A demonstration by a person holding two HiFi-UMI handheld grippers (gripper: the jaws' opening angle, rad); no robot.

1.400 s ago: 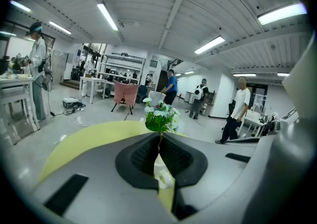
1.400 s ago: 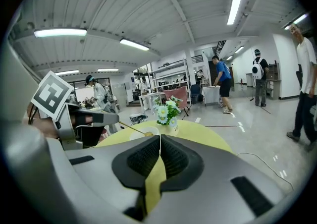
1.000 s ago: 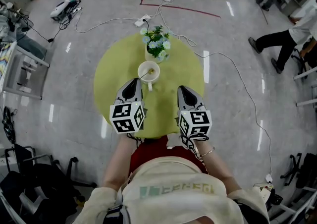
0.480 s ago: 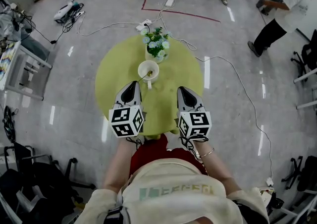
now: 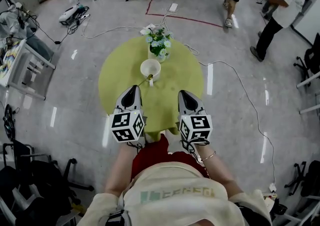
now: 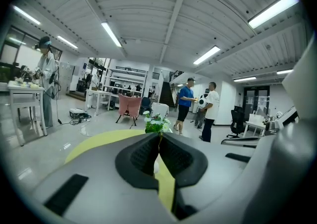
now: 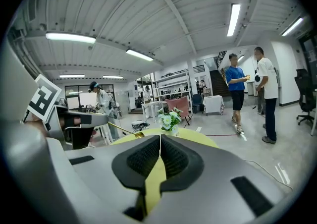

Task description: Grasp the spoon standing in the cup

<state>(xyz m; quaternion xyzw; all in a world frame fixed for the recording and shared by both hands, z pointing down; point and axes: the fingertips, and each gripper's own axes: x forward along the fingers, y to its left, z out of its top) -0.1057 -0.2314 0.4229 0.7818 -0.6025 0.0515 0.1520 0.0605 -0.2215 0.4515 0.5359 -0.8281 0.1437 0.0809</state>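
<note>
- Head view: a round yellow-green table (image 5: 172,82) carries a white ceramic cup (image 5: 150,67) at its 12 o'clock side, with a small pot of white flowers (image 5: 158,42) just beyond it.
- A thin gold spoon (image 5: 145,79) stands in the cup, its handle leaning out over the rim toward 7 o'clock.
- The left gripper (image 5: 133,89) hangs over the table's near half. The spoon's handle end lies near its tips at 1 o'clock, not touching them.
- The right gripper (image 5: 183,93) hangs beside it, with the cup well apart at 10 o'clock.
- Left gripper view: the ribbed fingers (image 6: 146,153) are pressed together, nothing between them. The flowers (image 6: 157,124) show just above the tips.
- Right gripper view: the fingers (image 7: 176,156) are likewise pressed together and empty. The spoon (image 7: 126,131) slants at 10 o'clock of the tips, clear of them.
</note>
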